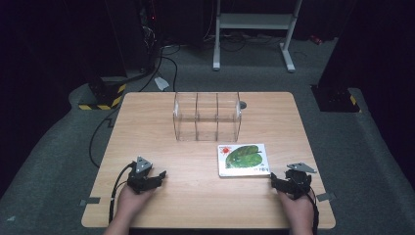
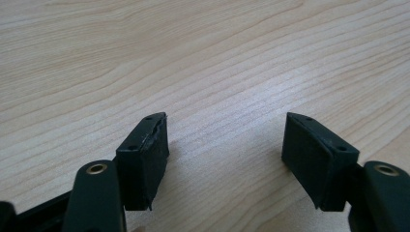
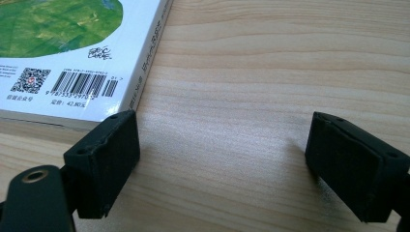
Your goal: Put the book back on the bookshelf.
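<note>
High view: book [image 1: 243,159] lies flat on the counter [image 1: 161,142], back cover up, just in front of the clear divided bin [image 1: 207,116]. Right gripper [image 1: 286,182] sits just right of the book's near right corner; left gripper [image 1: 149,179] is well apart on the left, resting on bare wood.

Right gripper view: fingers [image 3: 104,162] released, wide gap, nothing between them. The book's corner [image 3: 87,92] sits just beyond the left finger, and the spine edge runs away up the frame. Left gripper view: fingers [image 2: 145,162] also released, with bare counter between.

Likely job: get the book upright into one of the bin's slots.

Risks, my read:
- Book is flat and thin, so there's no edge to bite. Closing from here probably just shoves the corner and slides the book left.
- Glossy cover and a pinch at one corner mean the book may pivot or slip out mid-lift.
- Bin looks light and has narrow slots. A tilted book would catch a divider and push the whole bin back.
- Left gripper is too far off to brace anything yet.
</note>
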The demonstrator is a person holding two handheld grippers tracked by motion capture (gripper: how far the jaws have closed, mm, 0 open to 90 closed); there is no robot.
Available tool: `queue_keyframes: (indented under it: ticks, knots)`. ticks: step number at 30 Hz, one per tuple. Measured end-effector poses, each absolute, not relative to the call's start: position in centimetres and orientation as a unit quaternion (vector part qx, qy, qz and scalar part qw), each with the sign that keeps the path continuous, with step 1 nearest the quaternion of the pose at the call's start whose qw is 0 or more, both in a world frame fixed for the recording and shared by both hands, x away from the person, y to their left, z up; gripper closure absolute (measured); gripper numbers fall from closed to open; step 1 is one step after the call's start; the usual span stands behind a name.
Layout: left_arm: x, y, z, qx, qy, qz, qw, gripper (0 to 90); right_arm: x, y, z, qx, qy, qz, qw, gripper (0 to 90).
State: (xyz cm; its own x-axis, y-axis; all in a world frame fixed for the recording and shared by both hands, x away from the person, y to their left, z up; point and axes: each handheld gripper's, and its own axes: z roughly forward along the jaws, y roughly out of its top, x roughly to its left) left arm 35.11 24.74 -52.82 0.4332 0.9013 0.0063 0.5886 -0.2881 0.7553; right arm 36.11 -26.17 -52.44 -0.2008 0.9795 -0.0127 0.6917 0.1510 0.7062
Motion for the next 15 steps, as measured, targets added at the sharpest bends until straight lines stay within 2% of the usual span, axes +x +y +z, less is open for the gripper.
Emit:
queue_keyframes:
  ticks: [15]
  knots:
    - [35.13, 24.72, -52.81, 0.773, 0.48, 0.223, 0.349, 33.3, 36.14, -26.16, -52.43, 0.583, 0.717, 0.292, 0.245, 11.9]
